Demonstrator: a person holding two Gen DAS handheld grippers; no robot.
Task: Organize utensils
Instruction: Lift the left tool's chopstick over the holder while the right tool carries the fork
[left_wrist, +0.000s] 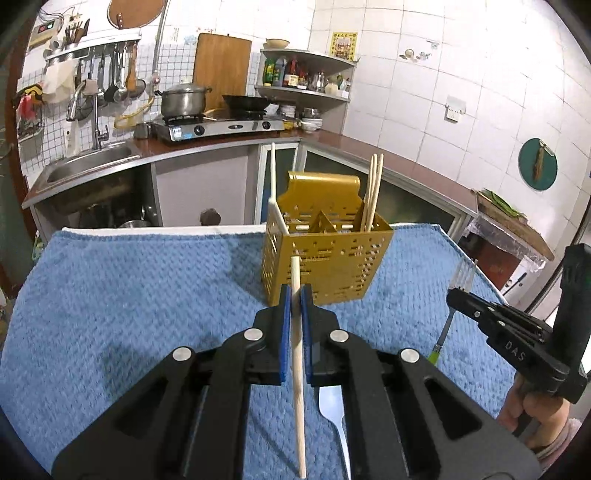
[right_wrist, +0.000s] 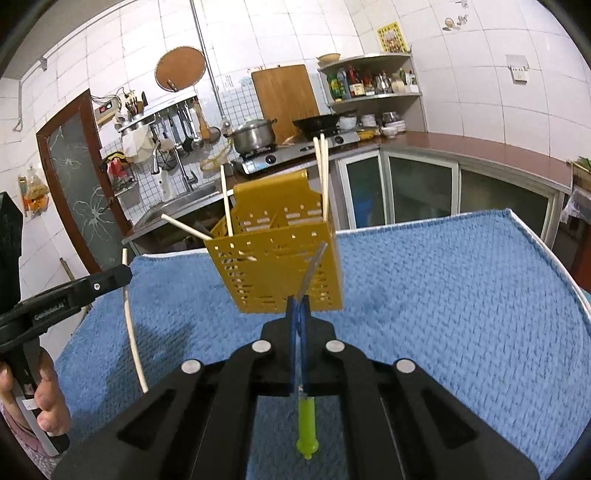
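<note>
A gold perforated utensil caddy (left_wrist: 325, 258) (right_wrist: 280, 266) stands on the blue towel, with several chopsticks (left_wrist: 373, 192) upright in it. My left gripper (left_wrist: 294, 295) is shut on a single wooden chopstick (left_wrist: 297, 362), held just in front of the caddy; it shows at the left of the right wrist view (right_wrist: 131, 332). My right gripper (right_wrist: 299, 306) is shut on a fork with a green handle (right_wrist: 306, 424), tines up near the caddy's front face; it shows at the right in the left wrist view (left_wrist: 448, 321).
A blue towel (left_wrist: 129, 295) covers the table. A metal knife or spatula blade (left_wrist: 332, 402) lies on it under my left gripper. Behind are the sink (left_wrist: 88, 166), stove with pot (left_wrist: 184, 99), and counter cabinets.
</note>
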